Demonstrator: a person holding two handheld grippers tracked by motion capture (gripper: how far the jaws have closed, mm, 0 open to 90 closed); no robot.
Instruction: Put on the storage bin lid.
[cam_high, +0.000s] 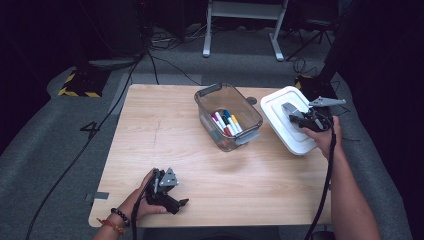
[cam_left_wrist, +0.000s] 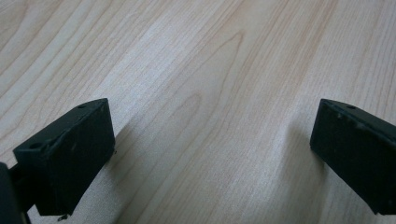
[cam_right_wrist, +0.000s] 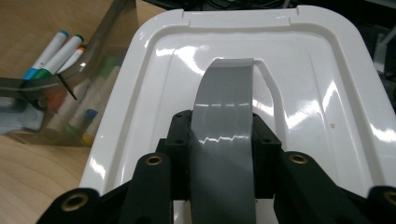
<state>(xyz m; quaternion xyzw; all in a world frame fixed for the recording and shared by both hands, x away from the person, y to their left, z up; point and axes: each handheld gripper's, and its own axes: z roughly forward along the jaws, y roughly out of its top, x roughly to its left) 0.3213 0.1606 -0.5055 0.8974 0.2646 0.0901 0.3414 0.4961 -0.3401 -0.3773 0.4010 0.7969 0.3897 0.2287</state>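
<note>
Grey carpet and trailing cables surround a pale wooden desk (cam_high: 165, 150). At its near edge the left hand-held gripper (cam_left_wrist: 212, 154) rests with jaws spread over bare wood. The right hand-held gripper (cam_right_wrist: 222, 154) pinches the grey handle (cam_right_wrist: 224, 107) of a white lid (cam_right_wrist: 322, 93); beside it, its own view shows markers (cam_right_wrist: 56, 51) inside a clear bin (cam_high: 227, 116).

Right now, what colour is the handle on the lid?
Grey handle; right gripper view shows it best.

Dim surroundings — glare on white lid (cam_right_wrist: 327, 84).
</note>
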